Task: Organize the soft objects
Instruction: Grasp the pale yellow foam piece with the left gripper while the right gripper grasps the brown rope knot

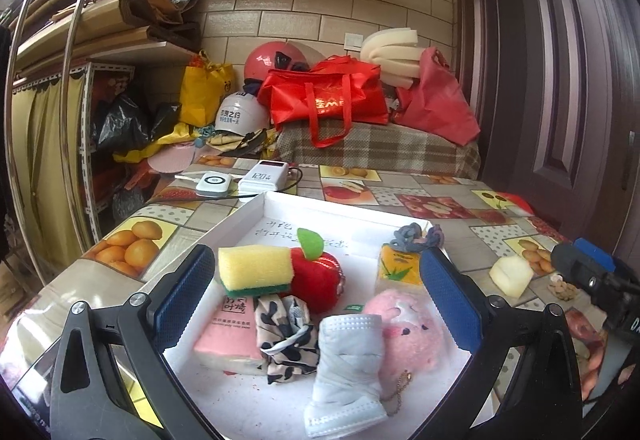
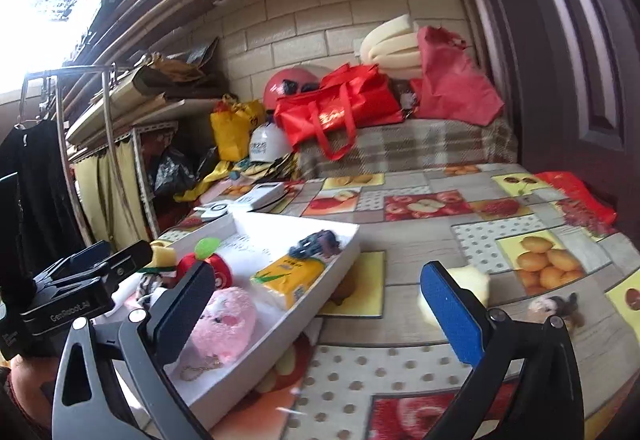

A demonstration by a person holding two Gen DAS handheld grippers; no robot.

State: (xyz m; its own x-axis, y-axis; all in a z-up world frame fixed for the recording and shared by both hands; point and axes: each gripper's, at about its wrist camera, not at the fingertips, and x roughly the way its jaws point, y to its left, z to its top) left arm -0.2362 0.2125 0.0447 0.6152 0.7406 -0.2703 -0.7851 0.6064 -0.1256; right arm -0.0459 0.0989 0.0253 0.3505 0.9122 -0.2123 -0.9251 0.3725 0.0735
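Observation:
A white tray (image 1: pixel 256 216) on the fruit-print table holds a yellow-green sponge (image 1: pixel 254 268), a red plush apple (image 1: pixel 316 280), a pink tissue pack (image 1: pixel 228 336), a spotted cloth (image 1: pixel 286 336), a white face mask (image 1: pixel 346 356), a pink plush (image 1: pixel 408 328), a yellow tissue pack (image 1: pixel 400 270) and a grey scrunchie (image 1: pixel 416 236). My left gripper (image 1: pixel 316 300) is open and empty above the tray. My right gripper (image 2: pixel 320 304) is open and empty over the table right of the tray (image 2: pixel 280 332). A pale foam piece (image 2: pixel 468 288) lies by its right finger, a small plush (image 2: pixel 554 306) beyond.
Two power banks (image 1: pixel 240 180) with a cable lie behind the tray. Red bags (image 1: pixel 328 100), helmets (image 1: pixel 240 116) and foam rolls (image 1: pixel 396 52) are piled at the back wall. A dark door (image 1: pixel 560 60) stands at the right. The left gripper's body (image 2: pixel 80 292) shows in the right wrist view.

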